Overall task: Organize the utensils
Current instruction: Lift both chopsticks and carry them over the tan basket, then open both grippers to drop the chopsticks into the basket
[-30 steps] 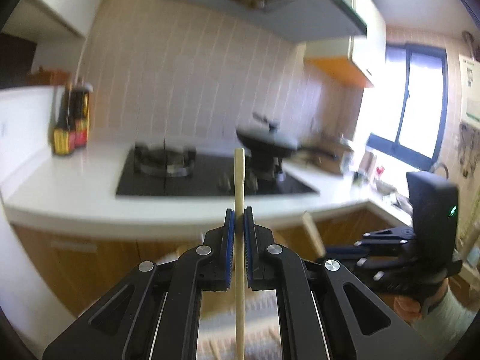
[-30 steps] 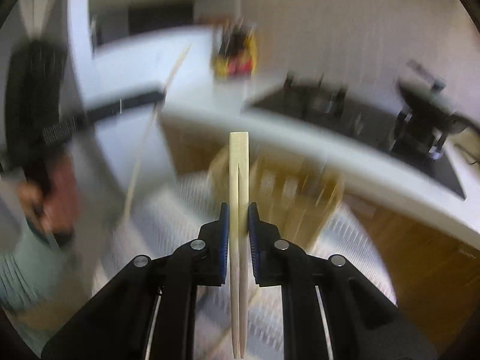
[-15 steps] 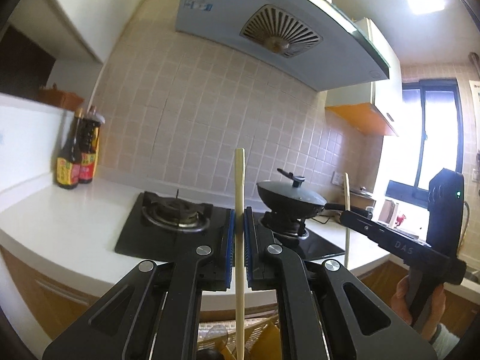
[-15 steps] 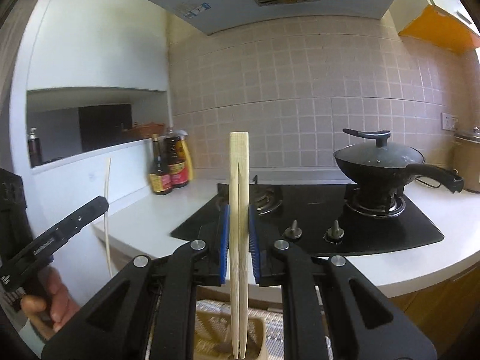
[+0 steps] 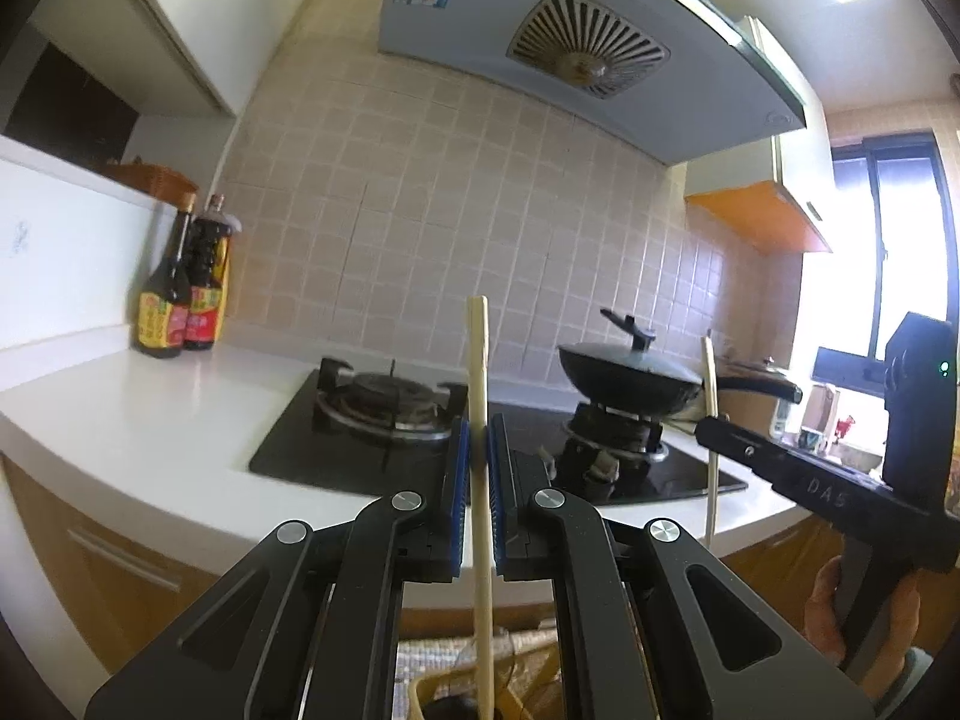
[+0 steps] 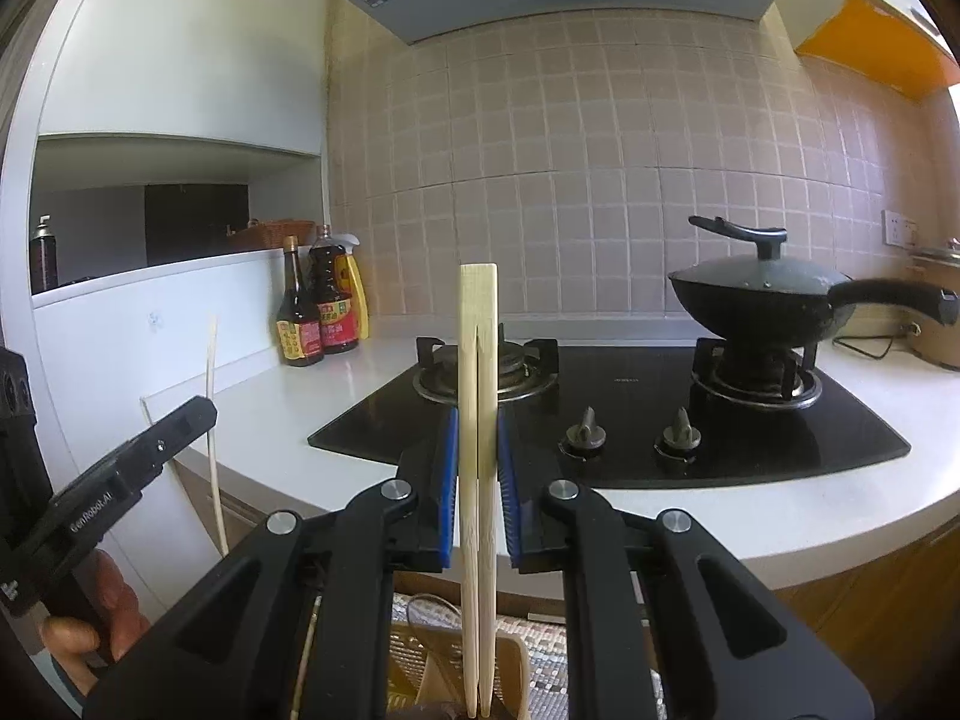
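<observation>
A single chopstick [image 5: 480, 396] stands upright, clamped in the left gripper [image 5: 478, 480], a pair of chopsticks [image 6: 477, 396] likewise in the right gripper [image 6: 478, 468], both at the white surface's [image 6: 288, 414] front edge, directly above a holder [image 6: 420, 672] barely visible below.

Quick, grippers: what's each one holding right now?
Left gripper: shut on one chopstick.
Right gripper: shut on a pair of chopsticks.
</observation>
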Demonstrator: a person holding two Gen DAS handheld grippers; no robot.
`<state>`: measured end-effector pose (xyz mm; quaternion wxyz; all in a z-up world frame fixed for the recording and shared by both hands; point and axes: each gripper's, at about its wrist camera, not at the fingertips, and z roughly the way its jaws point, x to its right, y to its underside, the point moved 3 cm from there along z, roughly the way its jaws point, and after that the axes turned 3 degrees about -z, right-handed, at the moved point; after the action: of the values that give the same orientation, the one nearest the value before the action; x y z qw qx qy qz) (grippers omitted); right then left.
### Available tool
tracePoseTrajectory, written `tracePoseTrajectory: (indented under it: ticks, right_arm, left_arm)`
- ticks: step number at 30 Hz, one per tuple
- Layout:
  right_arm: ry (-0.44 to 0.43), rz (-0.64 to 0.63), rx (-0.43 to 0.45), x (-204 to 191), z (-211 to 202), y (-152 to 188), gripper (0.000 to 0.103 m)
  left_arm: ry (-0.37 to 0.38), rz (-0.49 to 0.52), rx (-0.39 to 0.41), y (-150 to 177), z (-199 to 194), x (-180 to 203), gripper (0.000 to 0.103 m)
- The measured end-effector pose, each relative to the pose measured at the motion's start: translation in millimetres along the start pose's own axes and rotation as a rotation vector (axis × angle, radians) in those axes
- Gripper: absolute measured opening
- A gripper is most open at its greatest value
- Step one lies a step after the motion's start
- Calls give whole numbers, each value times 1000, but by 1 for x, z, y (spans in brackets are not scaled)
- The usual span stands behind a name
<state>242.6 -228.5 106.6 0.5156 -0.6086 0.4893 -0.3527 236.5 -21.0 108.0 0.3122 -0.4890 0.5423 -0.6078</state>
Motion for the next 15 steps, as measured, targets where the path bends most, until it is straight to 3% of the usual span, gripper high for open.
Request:
tracePoseTrajectory:
  ticks: [5, 8, 9, 15]
  right_arm:
    - [-13, -8, -31, -1, -11, 11, 15]
    - [-7, -19, -37, -3, -28, 15, 37]
    - [-3, -21, -38, -3, -33, 16, 40]
    - [39, 1, -99, -7, -78, 22, 40]
  left_arm:
    - [9, -14, -32, 8, -8, -3, 8]
    - [10, -13, -34, 9, -19, -2, 30]
    - [0, -8, -31, 8, -25, -2, 35]
    - [-1, -38, -41, -2, -65, -2, 47]
